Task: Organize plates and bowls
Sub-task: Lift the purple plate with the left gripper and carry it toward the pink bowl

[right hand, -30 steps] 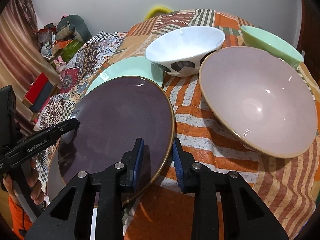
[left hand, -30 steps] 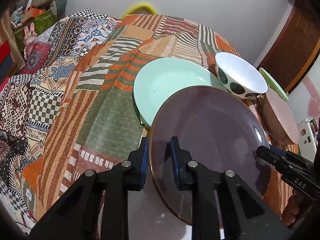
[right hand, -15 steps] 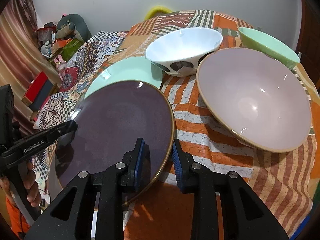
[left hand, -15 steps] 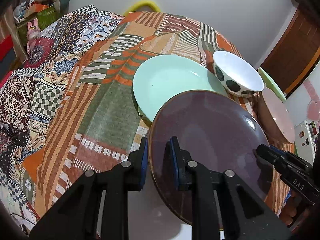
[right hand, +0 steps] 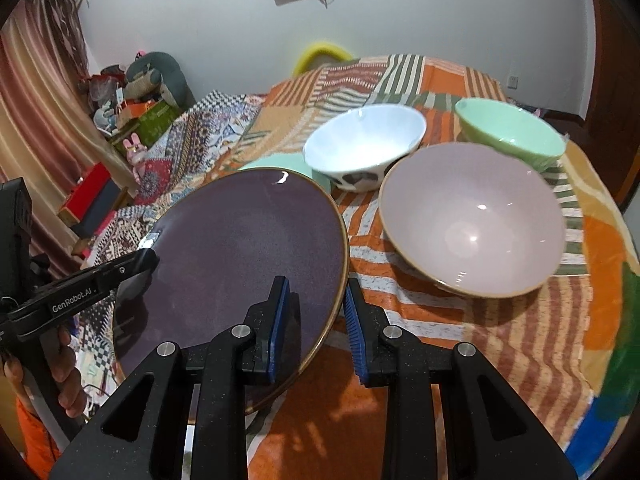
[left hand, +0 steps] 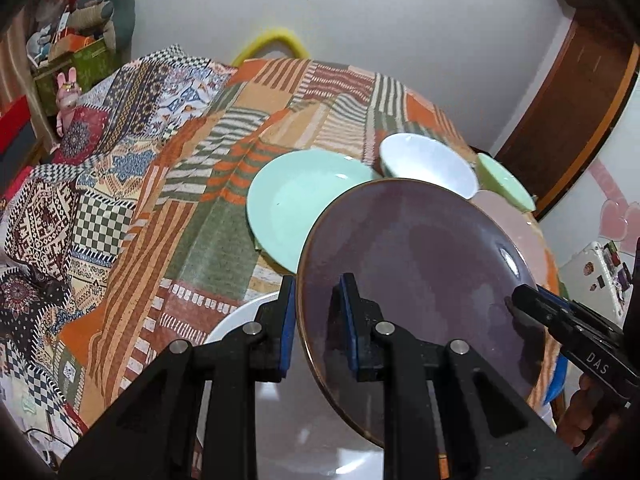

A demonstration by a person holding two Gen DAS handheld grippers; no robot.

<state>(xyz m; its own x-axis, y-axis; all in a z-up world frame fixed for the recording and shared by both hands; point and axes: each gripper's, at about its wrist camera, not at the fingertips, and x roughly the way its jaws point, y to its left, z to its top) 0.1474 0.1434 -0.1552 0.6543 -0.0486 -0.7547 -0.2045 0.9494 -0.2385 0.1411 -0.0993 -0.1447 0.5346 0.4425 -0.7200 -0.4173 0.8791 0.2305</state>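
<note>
A dark purple plate [left hand: 416,280] with a gold rim is held in the air between both grippers. My left gripper [left hand: 318,322] is shut on its left rim. My right gripper [right hand: 316,320] is shut on its right rim; the plate shows in that view too [right hand: 236,272]. A white plate [left hand: 240,320] lies under it at the near table edge. A mint green plate [left hand: 292,204] lies beyond. A white spotted bowl [right hand: 364,148], a pink bowl [right hand: 472,220] and a mint green bowl [right hand: 508,132] stand to the right.
A patchwork cloth [left hand: 168,184] covers the round table. A yellow chair back [left hand: 276,40] stands at the far edge. Boxes and soft toys [left hand: 76,56] are piled at the far left. A wooden door [left hand: 576,92] is at the right.
Both grippers have lifted the purple plate higher above the table and tilted it, and the white plate beneath has come into view.
</note>
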